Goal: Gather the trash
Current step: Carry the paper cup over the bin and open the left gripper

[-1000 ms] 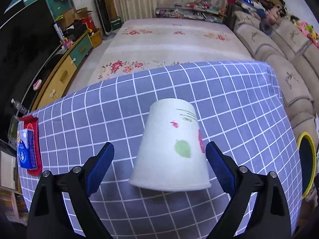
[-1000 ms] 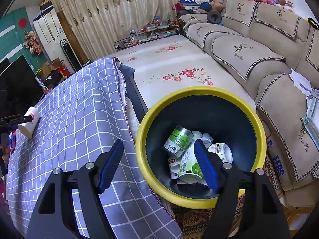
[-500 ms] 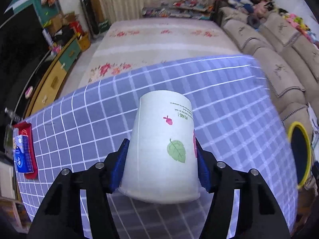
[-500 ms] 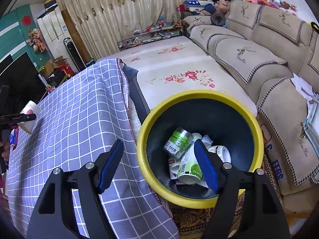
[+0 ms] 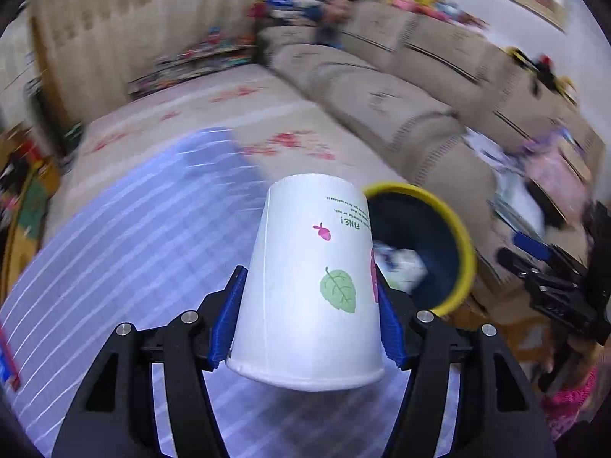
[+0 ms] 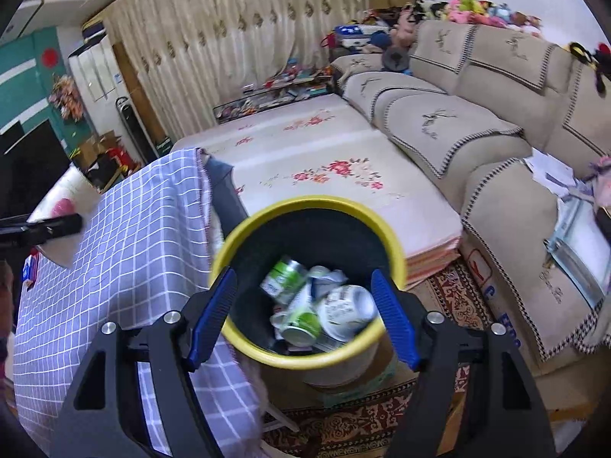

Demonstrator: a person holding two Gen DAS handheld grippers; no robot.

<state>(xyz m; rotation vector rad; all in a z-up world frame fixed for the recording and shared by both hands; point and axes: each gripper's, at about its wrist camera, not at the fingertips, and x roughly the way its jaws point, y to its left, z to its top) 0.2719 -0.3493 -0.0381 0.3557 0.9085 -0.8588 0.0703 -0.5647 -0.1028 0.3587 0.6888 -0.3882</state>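
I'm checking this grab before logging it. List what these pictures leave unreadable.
- Left wrist view: room, sofa and checked tablecloth smeared by motion blur.
- Same view: small print on the paper cup is too tiny; the cup covers part of the yellow-rimmed bin.
- Right wrist view: the bin's bottom is buried under cans and wrappers.

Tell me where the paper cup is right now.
In the left wrist view the paper cup sits upside down between the left gripper's blue pads, above the checked tablecloth, with the yellow-rimmed bin just beyond on its right.
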